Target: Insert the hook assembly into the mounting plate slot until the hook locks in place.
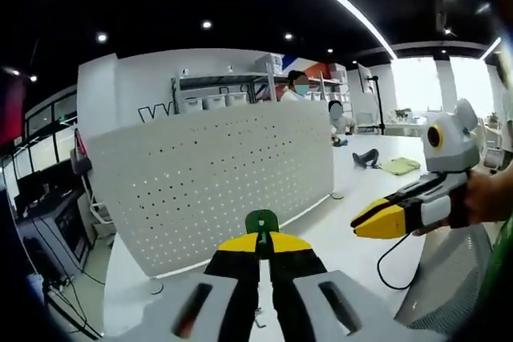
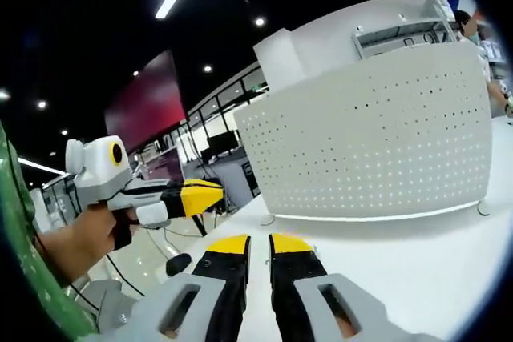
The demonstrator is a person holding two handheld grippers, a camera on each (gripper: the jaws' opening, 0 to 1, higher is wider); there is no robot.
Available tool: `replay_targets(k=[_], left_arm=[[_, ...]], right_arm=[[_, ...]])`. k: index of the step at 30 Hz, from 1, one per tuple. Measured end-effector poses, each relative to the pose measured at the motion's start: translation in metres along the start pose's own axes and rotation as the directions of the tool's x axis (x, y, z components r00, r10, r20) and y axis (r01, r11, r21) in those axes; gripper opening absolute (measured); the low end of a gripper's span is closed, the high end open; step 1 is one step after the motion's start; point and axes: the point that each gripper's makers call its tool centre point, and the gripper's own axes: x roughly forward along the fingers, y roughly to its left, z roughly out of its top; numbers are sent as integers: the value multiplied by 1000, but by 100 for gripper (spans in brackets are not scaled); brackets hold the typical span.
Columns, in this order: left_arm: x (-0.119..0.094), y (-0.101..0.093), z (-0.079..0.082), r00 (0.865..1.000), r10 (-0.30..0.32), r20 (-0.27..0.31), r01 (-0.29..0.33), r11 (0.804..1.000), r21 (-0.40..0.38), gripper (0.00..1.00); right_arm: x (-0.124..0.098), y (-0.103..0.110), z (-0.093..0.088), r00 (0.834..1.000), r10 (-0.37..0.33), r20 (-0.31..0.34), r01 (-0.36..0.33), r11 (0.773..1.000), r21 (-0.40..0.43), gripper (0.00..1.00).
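Midway: my left hand-held gripper (image 1: 262, 239) clamps green hook assembly (image 1: 261, 221), held short of white perforated mounting plate (image 1: 216, 178) upright on worktop (image 1: 353, 190). Right hand-held gripper (image 2: 259, 243) nearly closed, empty. Insertion, locking not yet done.

White table (image 2: 417, 270), upright white pegboard (image 2: 377, 134) standing on it, green cloth (image 1: 399, 166) at far end

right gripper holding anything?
No: in the right gripper view the right gripper has its yellow-tipped jaws nearly together with bare white table showing in the gap.
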Motion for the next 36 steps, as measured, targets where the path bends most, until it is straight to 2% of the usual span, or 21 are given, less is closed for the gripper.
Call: replay_targets(k=[7,11,15,26,33,36], left_arm=[[10,35,11,997,70,24,-69,997,-20,3],[17,52,15,994,104,31,-103,994,-30,3],[23,71,20,989,142,38,-140,989,-50,3],[37,123,36,969,238,64,-232,969,-80,3],[49,153,50,954,286,86,-277,955,-111,3],[56,166,55,947,306,95,-294,948,-120,3]], right_arm=[[-2,-6,2,999,-37,-5,36,995,-89,12],[-2,-8,8,998,-61,9,62,984,-167,17],[-2,-7,13,998,-60,17,63,978,-199,22],[2,-2,21,999,-43,14,45,968,-248,52],[6,0,24,999,-35,17,39,961,-274,77],[7,2,25,999,-28,20,33,959,-280,82]])
